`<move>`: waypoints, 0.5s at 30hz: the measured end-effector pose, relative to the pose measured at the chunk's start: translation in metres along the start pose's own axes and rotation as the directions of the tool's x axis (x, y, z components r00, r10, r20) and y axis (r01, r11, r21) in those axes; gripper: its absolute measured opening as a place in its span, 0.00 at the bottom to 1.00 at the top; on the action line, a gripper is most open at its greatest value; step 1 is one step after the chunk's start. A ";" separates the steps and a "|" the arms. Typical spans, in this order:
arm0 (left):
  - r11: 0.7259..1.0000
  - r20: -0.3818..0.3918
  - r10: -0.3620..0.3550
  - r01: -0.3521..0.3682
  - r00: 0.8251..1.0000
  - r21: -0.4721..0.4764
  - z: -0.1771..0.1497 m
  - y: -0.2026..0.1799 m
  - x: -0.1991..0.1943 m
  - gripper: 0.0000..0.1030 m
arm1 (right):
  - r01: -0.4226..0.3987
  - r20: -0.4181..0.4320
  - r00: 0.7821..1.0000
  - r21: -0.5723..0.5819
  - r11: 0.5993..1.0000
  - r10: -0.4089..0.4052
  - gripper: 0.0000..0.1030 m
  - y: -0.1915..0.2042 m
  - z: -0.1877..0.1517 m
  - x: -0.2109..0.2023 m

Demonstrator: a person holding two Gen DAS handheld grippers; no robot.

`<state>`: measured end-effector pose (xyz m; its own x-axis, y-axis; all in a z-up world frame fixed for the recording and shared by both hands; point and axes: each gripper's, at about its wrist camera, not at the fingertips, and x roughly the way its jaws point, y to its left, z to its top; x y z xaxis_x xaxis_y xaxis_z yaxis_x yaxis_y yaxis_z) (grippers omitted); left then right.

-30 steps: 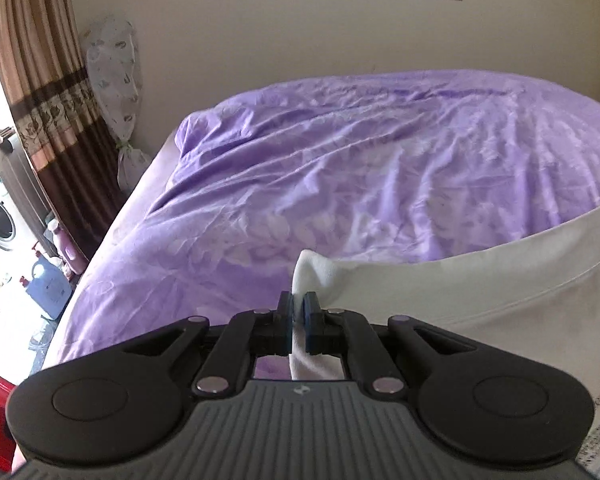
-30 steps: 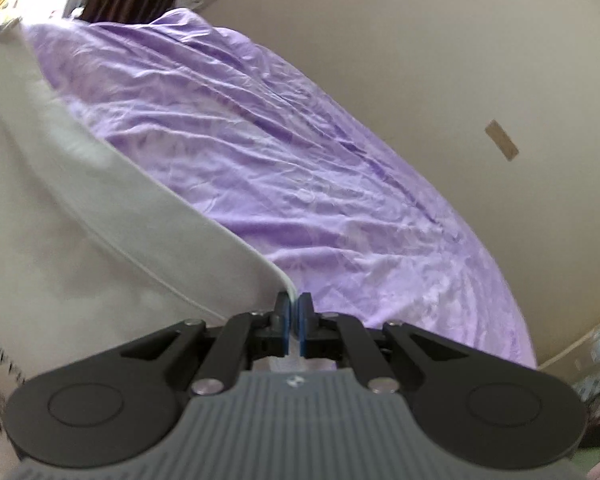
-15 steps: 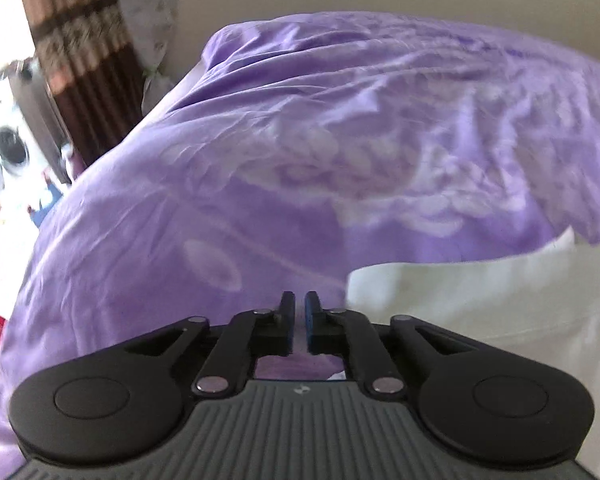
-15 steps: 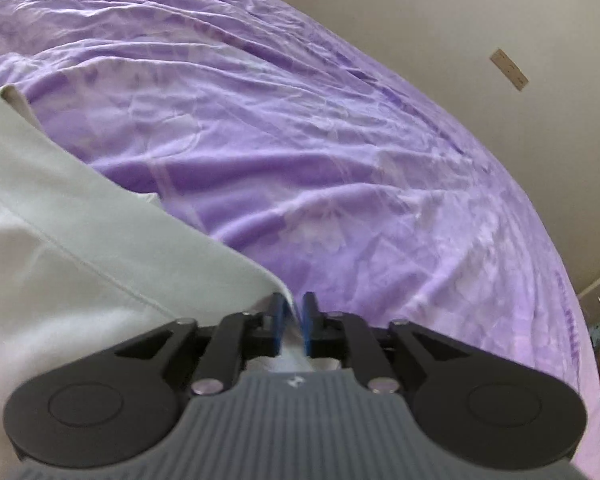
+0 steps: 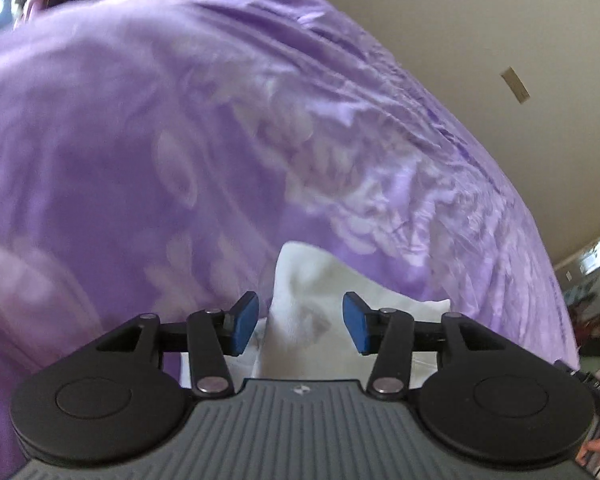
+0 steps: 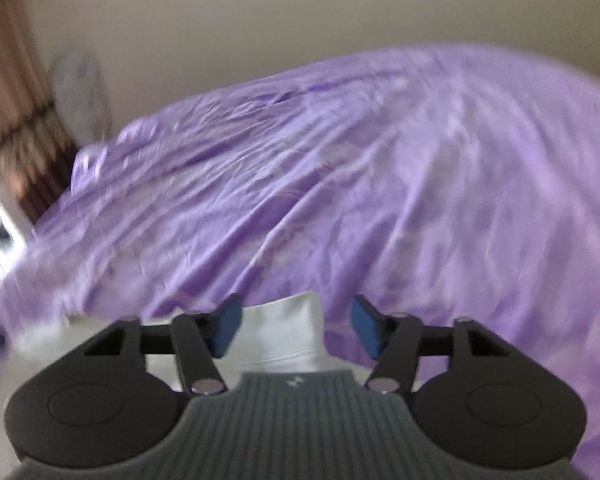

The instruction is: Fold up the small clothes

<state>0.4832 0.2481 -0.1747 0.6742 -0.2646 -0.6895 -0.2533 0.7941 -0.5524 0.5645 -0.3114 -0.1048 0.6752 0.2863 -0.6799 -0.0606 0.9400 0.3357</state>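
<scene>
Left wrist view: left gripper [image 5: 300, 322] was spread wide, blue pads [image 5: 244, 322] well apart, nothing pinched. A corner of the white garment [image 5: 304, 280] stuck up in the gap between the pads; can't tell if it touched either one. Cloth was soft and matte, folded to a rounded point, with a faint grey smudge near the middle. It lay on the purple bedsheet [image 5: 160, 140], thin wrinkled fabric with a pale floral print. The garment's lower part was hidden behind the grey ribbed gripper body. Beige wall [image 5: 480, 20] carried a small tan rectangle [image 5: 514, 85]. Clutter at the far right edge was too small to make out.

Right wrist view: right gripper [image 6: 296, 326] was also wide open, holding nothing. A white garment [image 6: 288, 332] corner sat between the blue pads [image 6: 226, 326], nearer the left-hand one; contact unclear. More of the cloth ran off to the lower left, blurred. The purple bedsheet [image 6: 340, 180] filled the middle, creased in long ridges. Heavy motion blur throughout. Brown striped curtain [image 6: 16, 128] at the left edge, and a pale patterned shape [image 6: 82, 88] beside it that I couldn't identify.
</scene>
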 end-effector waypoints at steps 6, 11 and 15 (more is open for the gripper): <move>0.999 -0.002 -0.002 0.002 1.000 -0.055 -0.003 0.003 0.020 0.42 | -0.025 -0.067 0.997 0.092 0.995 0.032 0.49 -0.010 -0.018 0.044; 1.000 0.041 -0.020 0.021 0.999 -0.020 -0.003 -0.008 0.009 0.09 | -0.069 -0.060 0.995 0.183 0.981 0.082 0.07 -0.027 -0.028 0.050; 0.992 0.124 -0.086 0.074 0.989 0.099 0.001 -0.034 -0.024 0.08 | -0.097 0.029 0.995 0.086 0.992 0.095 0.04 -0.018 -0.020 0.017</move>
<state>0.4760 0.2282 -0.1389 0.7739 -0.2620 -0.5766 -0.1331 0.8228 -0.5525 0.5629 -0.3200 -0.1356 0.6877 0.3689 -0.6253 -0.0626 0.8882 0.4552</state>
